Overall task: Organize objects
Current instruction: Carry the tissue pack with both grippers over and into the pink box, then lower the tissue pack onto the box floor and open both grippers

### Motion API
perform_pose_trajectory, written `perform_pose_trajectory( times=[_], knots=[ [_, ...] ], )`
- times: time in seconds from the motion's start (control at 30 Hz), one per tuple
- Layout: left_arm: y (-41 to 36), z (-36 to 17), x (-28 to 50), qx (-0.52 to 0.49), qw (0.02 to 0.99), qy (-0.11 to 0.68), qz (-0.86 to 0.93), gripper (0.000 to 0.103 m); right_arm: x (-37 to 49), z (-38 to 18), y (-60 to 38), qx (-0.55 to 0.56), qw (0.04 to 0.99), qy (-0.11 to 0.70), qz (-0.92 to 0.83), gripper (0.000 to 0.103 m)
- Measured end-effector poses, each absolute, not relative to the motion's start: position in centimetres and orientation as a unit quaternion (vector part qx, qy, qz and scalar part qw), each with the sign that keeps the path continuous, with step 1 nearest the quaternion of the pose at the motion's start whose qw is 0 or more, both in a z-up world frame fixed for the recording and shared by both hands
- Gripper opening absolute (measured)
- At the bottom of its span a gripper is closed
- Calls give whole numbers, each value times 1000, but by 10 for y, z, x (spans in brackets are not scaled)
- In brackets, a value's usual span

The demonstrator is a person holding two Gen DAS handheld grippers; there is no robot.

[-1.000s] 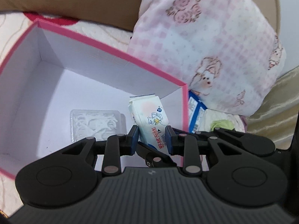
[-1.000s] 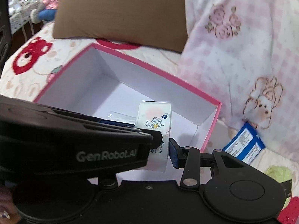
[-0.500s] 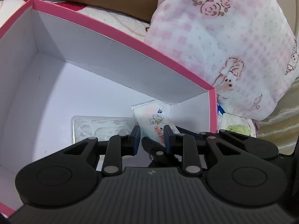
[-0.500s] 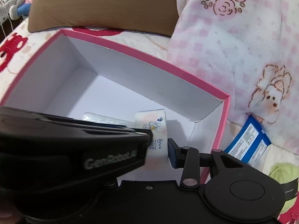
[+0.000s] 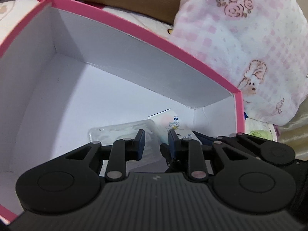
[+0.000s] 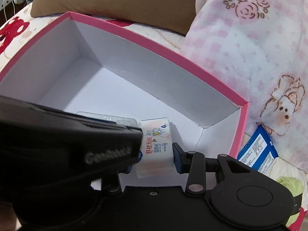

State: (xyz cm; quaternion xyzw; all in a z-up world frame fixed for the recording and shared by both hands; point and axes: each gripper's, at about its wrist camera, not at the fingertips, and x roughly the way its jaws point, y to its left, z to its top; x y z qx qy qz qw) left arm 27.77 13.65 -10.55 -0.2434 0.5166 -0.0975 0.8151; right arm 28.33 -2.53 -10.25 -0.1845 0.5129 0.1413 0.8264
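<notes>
Box: we see the pink box (image 5: 134, 26) (image 6: 159, 44) lying open on the bed, its white inside filling most of both views.

Wipes: the wipes pack (image 6: 156, 144) (image 5: 174, 124) sits inside the box near its right corner, printed face turned up toward the right wrist camera. In the left wrist view only its upper end shows, just beyond the fingers.

Right gripper: our right gripper (image 6: 156, 154) has the pack between its fingers. The right pad (image 6: 177, 156) lies against the pack's edge; the left pad is hidden behind the other tool, so we read the jaws as pinching the pack.

Left gripper: our left gripper (image 5: 156, 141) hangs low in the box with its jaws spread and nothing between them. In the right wrist view its black body crosses the lower left and covers part of the pack.

Clear case: a flat clear case (image 5: 119, 132) (image 6: 107, 117) lies on the box floor, just left of the pack. Whether the two touch we cannot tell.

Blue packet: a blue packet (image 6: 258, 150) lies on the bed outside the box, close to its right wall.

Yarn: a green yarn ball (image 6: 290, 187) (image 5: 259, 133) rests near the blue packet, partly hidden by the right gripper.

Pillows: a pink checked pillow (image 5: 240, 38) (image 6: 250, 38) stands behind the box at the right, and a brown pillow (image 6: 107, 0) behind it at the back.

Bed: the bed (image 6: 17, 28) cover is cream with red prints.
</notes>
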Motion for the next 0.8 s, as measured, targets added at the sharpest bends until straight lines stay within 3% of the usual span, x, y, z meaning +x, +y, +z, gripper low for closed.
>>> perform_pose_trajectory(
  times=[0.57, 0.8],
  knots=[
    [157, -89, 267, -210, 831, 510, -74, 25, 286, -103, -34, -93, 795, 578, 160, 45],
    [162, -92, 266, -228, 829, 505, -72, 25, 288, -101, -34, -97, 807, 562, 151, 45]
  ],
)
